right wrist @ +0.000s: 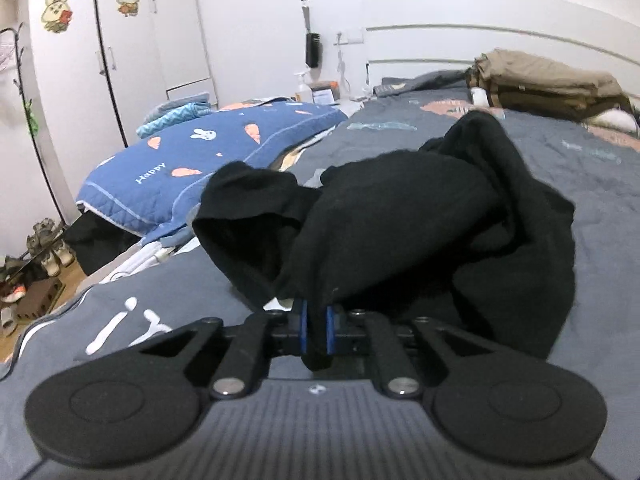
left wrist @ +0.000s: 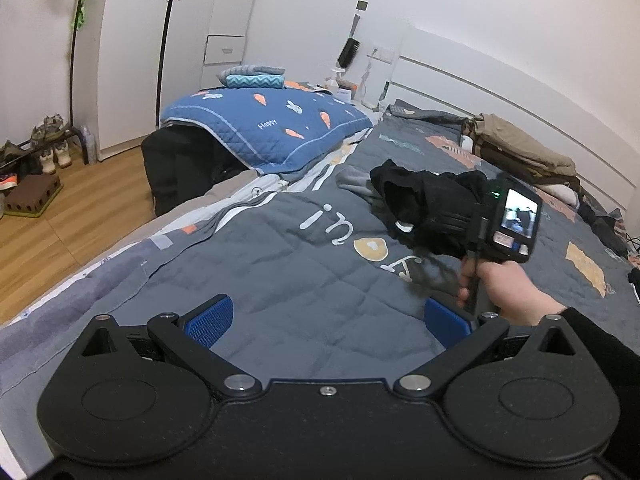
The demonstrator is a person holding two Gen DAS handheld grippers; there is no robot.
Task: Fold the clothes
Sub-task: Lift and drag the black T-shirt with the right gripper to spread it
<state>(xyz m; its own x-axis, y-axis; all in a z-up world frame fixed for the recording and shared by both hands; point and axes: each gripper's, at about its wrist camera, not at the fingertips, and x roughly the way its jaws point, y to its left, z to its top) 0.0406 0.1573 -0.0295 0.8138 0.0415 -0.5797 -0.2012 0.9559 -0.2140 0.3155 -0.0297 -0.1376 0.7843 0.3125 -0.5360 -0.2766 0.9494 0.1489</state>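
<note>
Left wrist view: a bed under a grey quilted bedspread (left wrist: 280, 264) with white lettering and orange patches filled most of the frame. A blue carrot-print quilt (left wrist: 264, 128) lay folded at the far left edge of the bed, with a teal zigzag towel (left wrist: 256, 80) on top of it. Khaki folded clothing (left wrist: 520, 148) sat near the white headboard (left wrist: 480, 80) on the far right. A shoe rack (left wrist: 44, 148) stood on the wooden floor by the wardrobe.

The black garment (right wrist: 400, 216) was bunched in a crumpled heap, its bulk lying over the grey bedspread mid-bed. Beside it, to its left in the left wrist view, was a bit of grey cloth (left wrist: 354, 182).

The right gripper (right wrist: 315, 330) had its blue pads nearly together, with a fold of the black garment pinched between them. From the left wrist view, the person's hand (left wrist: 500, 288) held this tool's handle, black sleeve at the wrist.

The left gripper (left wrist: 326, 322) stood with its blue pads (left wrist: 210, 320) wide apart above bare bedspread, nothing between them, well short of the garment.
</note>
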